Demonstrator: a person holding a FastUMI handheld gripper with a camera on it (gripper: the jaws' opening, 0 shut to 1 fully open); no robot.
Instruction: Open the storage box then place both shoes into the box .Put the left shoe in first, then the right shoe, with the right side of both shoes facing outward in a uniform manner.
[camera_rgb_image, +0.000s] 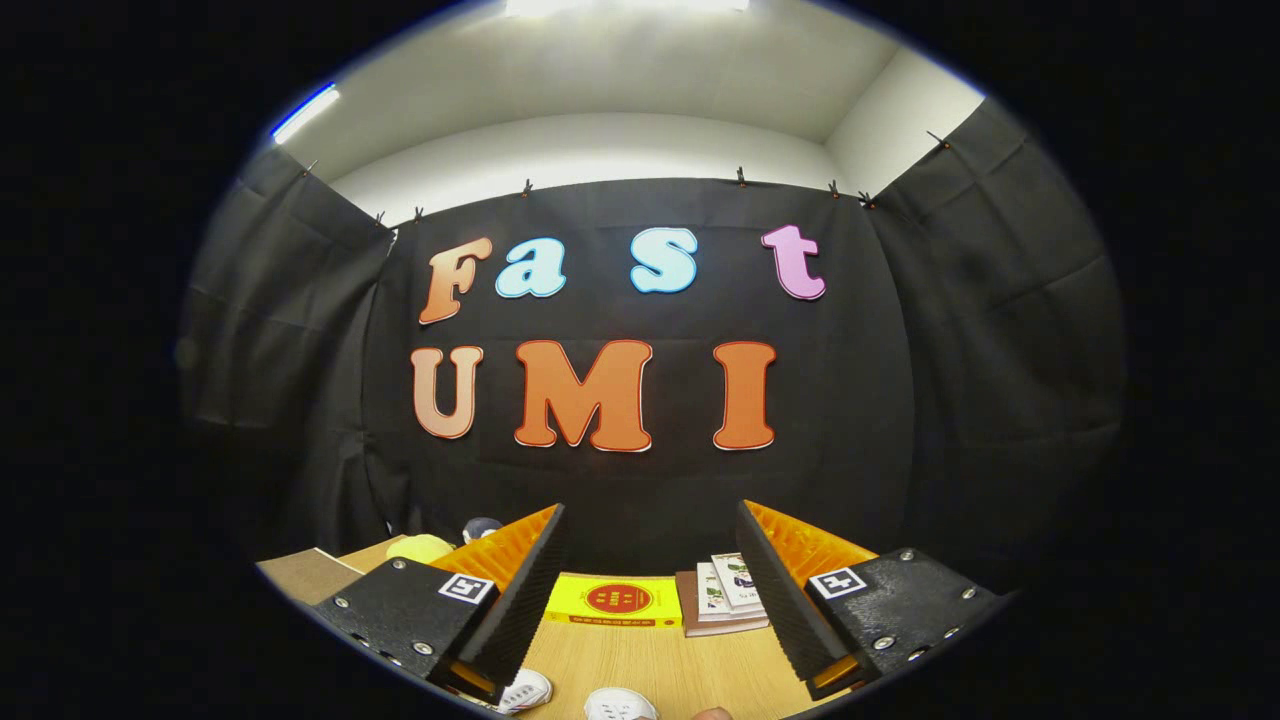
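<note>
A wooden table (640, 665) stands before a booth wall of black cloth (650, 480), pinned along its top edge by small clips (741, 177). At the table's far edge, against the cloth, lies a flat yellow box (614, 602) bearing a red round emblem. Just beside it sits a short stack of books (722, 597), a brown one at the bottom with pale covers on top. Farther along the far edge rest a yellow rounded object (420, 547) and a dark rounded one (481, 527), too hidden to identify. Above the cloth, a white wall (600, 145) meets a lit ceiling (640, 60).
</note>
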